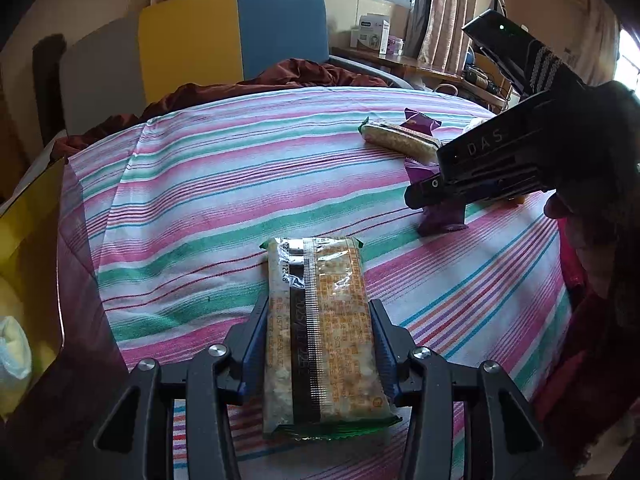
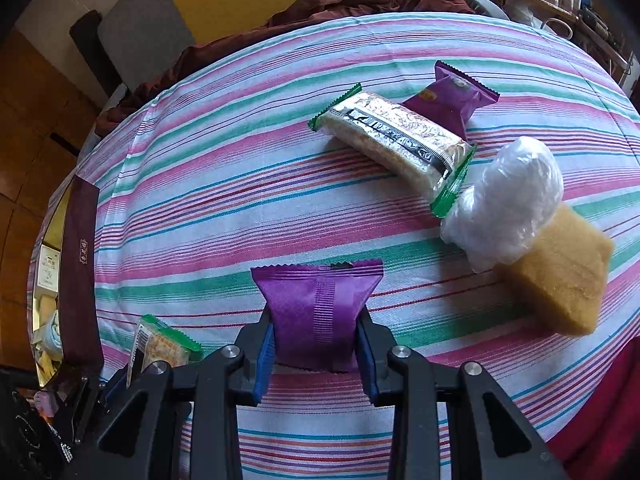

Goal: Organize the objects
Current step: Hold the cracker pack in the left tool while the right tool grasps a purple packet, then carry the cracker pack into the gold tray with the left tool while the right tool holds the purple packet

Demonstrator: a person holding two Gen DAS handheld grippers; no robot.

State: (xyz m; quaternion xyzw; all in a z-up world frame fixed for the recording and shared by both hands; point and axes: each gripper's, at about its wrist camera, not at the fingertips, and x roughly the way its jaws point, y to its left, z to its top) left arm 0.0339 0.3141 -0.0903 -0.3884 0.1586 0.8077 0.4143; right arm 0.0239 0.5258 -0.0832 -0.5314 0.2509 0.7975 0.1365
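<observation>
Between the right tool's (image 2: 316,344) blue pads: purple snack packet (image 2: 318,312), clenched, long axis running 12–6 along the fingers, just over the striped bedsheet (image 2: 200,208). Left tool (image 1: 320,344) grasps the green-edged rice bar (image 1: 320,336) the same way. Open gift box (image 2: 70,280) sits at 9 o'clock from the right tool, nearer the left hand; likely drop target.

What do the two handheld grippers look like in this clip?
Both the left gripper and the right gripper have black angular plastic frames, silver round bolts and blue ribbed pads on the fingers. The right gripper's body carries pale "DAS" lettering.
</observation>
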